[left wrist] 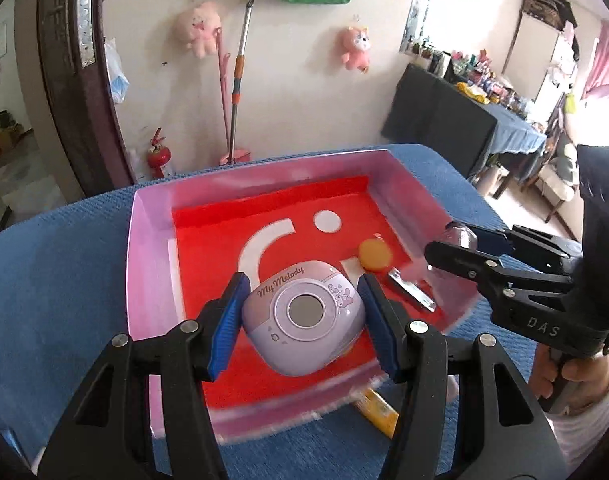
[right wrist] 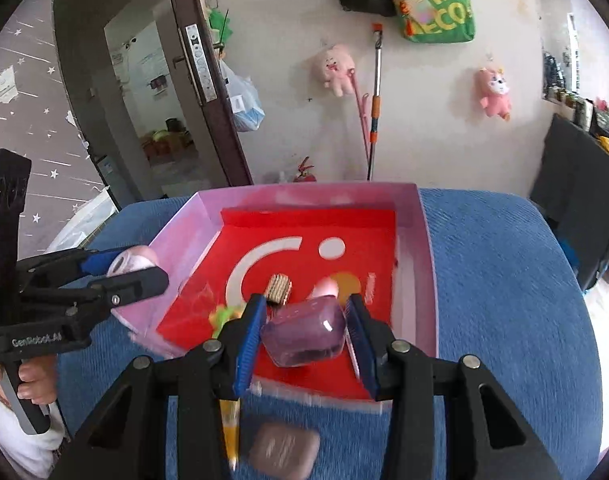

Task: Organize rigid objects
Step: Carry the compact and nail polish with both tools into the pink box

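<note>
On the blue cloth (left wrist: 64, 280): a pink-walled tray (left wrist: 144, 264) with a red floor sits at the middle of both views.
Left gripper (left wrist: 302, 312): clenched on a lilac "My Melody" toy camera (left wrist: 302, 312), one blue pad pressed to each side (lens face up toward the wrist camera); the camera hangs above the tray's red floor, toward its near edge at 6 o'clock.
Left gripper seen from the right wrist: at 9 o'clock of that view, its fingers (right wrist: 136, 280) closed round a pale round shape at the tray's left wall.
Tray floor, left-wrist view: an orange disc (left wrist: 374, 255) lies at 2 o'clock of the camera, and a silvery flat piece (left wrist: 410, 292) at 3 o'clock of it, near the right wall.
Tray floor, right-wrist view: a small ribbed brass-coloured cylinder (right wrist: 278, 288) lies at 11 o'clock of the purple box, with a green-and-yellow item (right wrist: 224, 316) at 9 o'clock, partly hidden by a finger.
Right gripper (right wrist: 302, 334): grasping a translucent purple box (right wrist: 302, 334) between its blue pads, held over the tray's near right part.
Right gripper seen from the left wrist: at 3 o'clock, over the tray's right wall, a hand (left wrist: 572, 376) on its handle.
Outside the tray: a yellow pencil (right wrist: 230, 432) and a mauve rounded block (right wrist: 284, 450) lie on the cloth at 6 o'clock of the right-wrist view (both blurred).
</note>
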